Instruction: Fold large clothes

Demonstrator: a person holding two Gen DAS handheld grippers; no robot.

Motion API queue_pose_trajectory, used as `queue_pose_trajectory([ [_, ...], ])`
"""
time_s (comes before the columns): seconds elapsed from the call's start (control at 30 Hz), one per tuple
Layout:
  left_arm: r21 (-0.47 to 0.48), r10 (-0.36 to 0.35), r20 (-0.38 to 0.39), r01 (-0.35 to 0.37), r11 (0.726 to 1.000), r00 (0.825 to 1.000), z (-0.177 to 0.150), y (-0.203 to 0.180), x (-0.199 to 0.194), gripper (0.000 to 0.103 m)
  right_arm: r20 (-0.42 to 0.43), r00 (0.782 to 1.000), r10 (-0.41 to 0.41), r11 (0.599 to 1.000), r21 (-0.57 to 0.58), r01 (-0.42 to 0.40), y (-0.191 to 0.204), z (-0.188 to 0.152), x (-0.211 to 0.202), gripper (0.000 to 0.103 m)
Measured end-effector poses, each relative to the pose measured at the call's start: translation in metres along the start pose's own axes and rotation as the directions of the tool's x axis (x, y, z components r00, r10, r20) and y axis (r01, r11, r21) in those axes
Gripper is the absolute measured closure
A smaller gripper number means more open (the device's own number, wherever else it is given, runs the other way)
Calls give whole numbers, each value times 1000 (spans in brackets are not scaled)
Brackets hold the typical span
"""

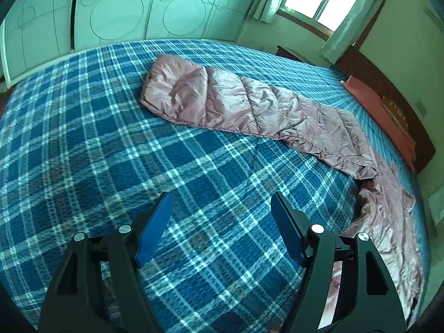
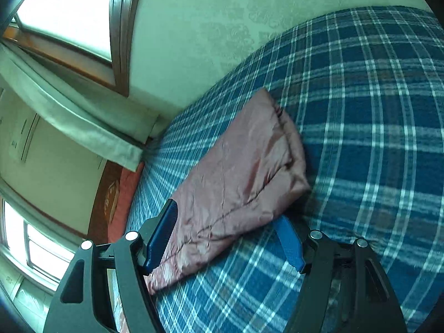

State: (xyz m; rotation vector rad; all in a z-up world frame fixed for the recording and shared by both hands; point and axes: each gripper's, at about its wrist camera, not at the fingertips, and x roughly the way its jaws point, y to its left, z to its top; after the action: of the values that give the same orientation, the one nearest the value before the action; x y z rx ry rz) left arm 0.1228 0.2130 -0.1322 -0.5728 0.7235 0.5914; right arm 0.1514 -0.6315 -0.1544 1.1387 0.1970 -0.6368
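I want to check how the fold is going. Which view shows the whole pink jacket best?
The left wrist view: the pink jacket lies stretched across the plaid bedspread, folded into a long strip. The right wrist view shows only one end of it, up close between the right gripper fingers.

- the bedspread [image 1: 111,138] is a plaid of deep blue squares crossed by white and pale blue lines, with faint brownish bands in between.
- the quilted jacket [image 1: 249,105], lying on the bedspread, is a shiny dusty pink-mauve all over, plain, with darker seam lines.
- the left gripper [image 1: 220,222] has a black frame, silver screw heads and blue pads [image 1: 155,230].
- the right gripper [image 2: 230,238] shows the same black, silver and blue.
- the pillow [image 1: 383,116] at the bedspread's far edge is salmon red.
- the headboard [image 1: 388,88] behind it is dark brown.
- the wardrobe doors [image 1: 125,14] beyond the bedspread are glossy white with thin circle outlines.
- the curtains [image 1: 349,19] are pale and plain.
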Motion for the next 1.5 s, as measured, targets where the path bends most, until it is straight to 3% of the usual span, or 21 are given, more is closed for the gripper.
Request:
queue_pose_trajectory([
  [0.1, 53, 105, 16, -106, 993, 994, 2, 2, 0, 30, 29, 999, -40, 999, -26, 41, 2, 5, 3, 36],
  [0.17, 62, 187, -15, -185, 981, 982, 3, 7, 9, 30, 32, 996, -87, 994, -57, 88, 7, 11, 7, 41],
  [0.23, 72, 220, -26, -218, 973, 975, 5, 9, 15, 30, 18, 996, -88, 993, -76, 89, 11, 15, 13, 61],
  [0.3, 116, 244, -11, -241, 964, 970, 7, 3, 18, 29, -10, 996, -90, 993, -81, 89, 11, 18, 22, 73],
  [0.4, 156, 224, -17, -218, 963, 974, 11, -8, 29, 23, -17, 997, -81, 990, -118, 78, 23, 18, 22, 81],
  [0.53, 191, 207, -13, -201, 961, 978, 15, -16, 42, 14, -13, 999, -48, 972, -231, 44, 56, 3, 13, 84],
  [0.7, 237, 188, -21, -178, 955, 982, 16, -16, 46, 9, -33, 999, 14, 916, -401, -26, 116, -30, 7, 85],
  [0.9, 275, 185, -27, -171, 946, 982, 18, -21, 54, 4, -138, 987, 78, 804, -576, -144, 197, -98, 18, 85],
  [1.03, 281, 171, -33, -155, 947, 985, 22, -29, 62, 3, -241, 966, 94, 720, -654, -233, 238, -160, 27, 85],
  [1.27, 290, 161, -19, -148, 946, 987, 17, -15, 63, 3, -419, 906, 65, 562, -734, -380, 301, -281, 56, 85],
  [1.5, 285, 154, -14, -143, 948, 988, 17, -17, 64, 3, -556, 830, -32, 468, -743, -479, 321, -395, 75, 85],
])
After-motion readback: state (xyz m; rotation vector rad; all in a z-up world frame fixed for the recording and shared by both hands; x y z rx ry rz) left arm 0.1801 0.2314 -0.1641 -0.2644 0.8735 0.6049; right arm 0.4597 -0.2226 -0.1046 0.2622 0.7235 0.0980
